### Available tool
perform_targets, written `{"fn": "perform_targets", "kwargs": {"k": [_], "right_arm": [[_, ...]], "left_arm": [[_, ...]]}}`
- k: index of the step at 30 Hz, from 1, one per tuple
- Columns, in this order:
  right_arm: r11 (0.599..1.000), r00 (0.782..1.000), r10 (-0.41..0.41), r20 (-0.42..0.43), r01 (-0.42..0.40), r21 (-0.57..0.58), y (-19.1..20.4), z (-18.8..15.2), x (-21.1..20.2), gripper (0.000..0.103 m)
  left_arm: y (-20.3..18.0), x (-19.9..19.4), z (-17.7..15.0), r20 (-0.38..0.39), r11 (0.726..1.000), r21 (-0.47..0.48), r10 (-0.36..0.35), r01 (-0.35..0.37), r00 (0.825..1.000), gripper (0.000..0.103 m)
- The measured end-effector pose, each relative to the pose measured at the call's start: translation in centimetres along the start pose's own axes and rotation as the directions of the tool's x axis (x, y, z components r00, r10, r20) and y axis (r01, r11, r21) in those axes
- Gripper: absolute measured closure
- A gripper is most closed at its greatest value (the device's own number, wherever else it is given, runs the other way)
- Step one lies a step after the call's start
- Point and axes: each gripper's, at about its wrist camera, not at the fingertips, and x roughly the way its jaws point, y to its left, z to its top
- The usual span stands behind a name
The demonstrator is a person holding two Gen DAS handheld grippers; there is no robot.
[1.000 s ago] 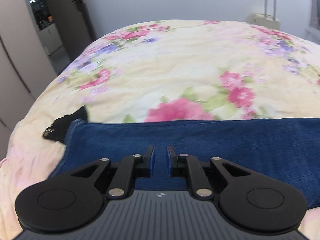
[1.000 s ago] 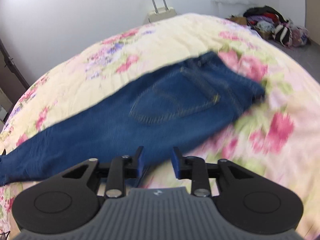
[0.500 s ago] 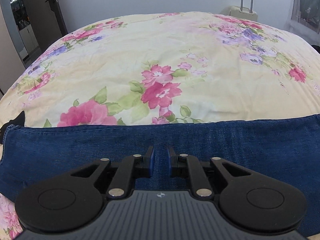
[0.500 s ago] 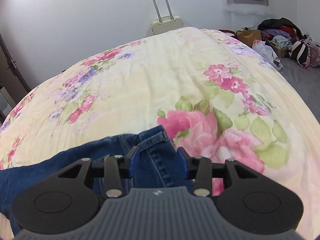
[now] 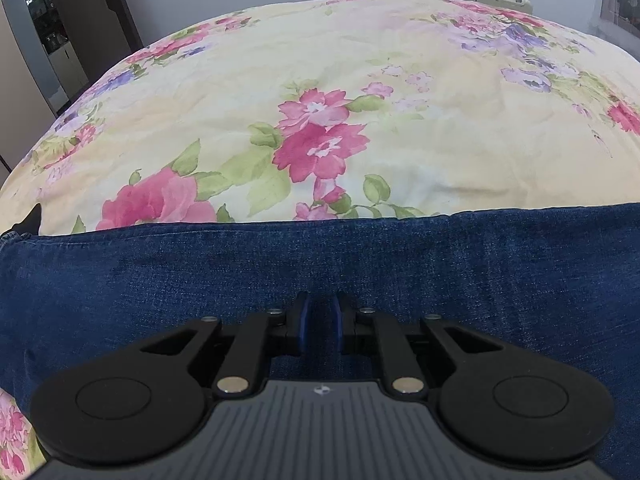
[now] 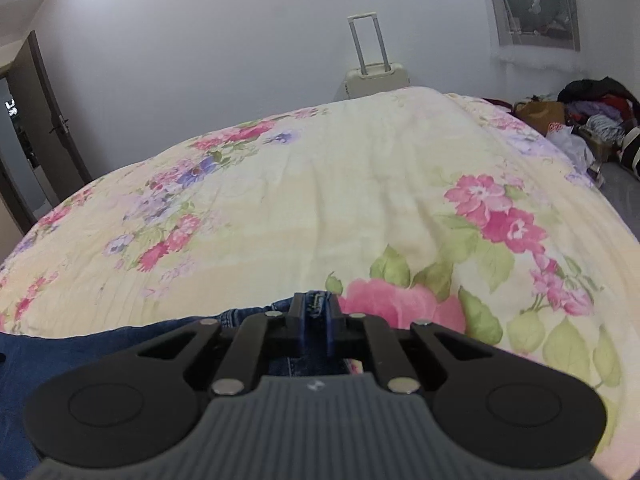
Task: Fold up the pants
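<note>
Pants [image 6: 316, 304] edge pinched in right claw [image 6: 316, 320], seemingly waistband.

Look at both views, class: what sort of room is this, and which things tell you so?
Most likely a bedroom: a bed under a floral quilt, a suitcase against the wall, and a heap of clothes on the floor.

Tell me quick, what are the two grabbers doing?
Left gripper: narrow gap over the jeans; a grip cannot be told.
Right gripper: just closed, pinching the jeans' edge.
</note>
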Motion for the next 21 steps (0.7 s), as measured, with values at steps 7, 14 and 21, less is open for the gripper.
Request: {"fn": "perform_targets", "kwargs": {"k": [7, 14, 21], "right_arm": [[0.99, 0.986, -0.131, -0.108, 0.135, 0.032, 0.2, -0.7, 4.3, 0.097], [0.988, 0.992, -0.085, -0.088, 0.095, 0.119, -1.6, -0.7, -4.3, 0.07], [0.895, 0.998, 0.024, -0.06, 0.005, 0.445, -5.6, -8.7, -14.0, 0.05]], "left_arm": [[-0.3, -0.9, 0.6, -0.003, 0.999, 0.012, 0.039, -0.039, 0.999, 0.078], [-2.2, -6.4, 0.5, 0.09, 0.998, -0.003, -0.058, 0.059, 0.994, 0.076], [-9.2, -11.2, -1.7, 0.105, 0.969, 0.067, -0.242, 0.236, 0.965, 0.076]]}}
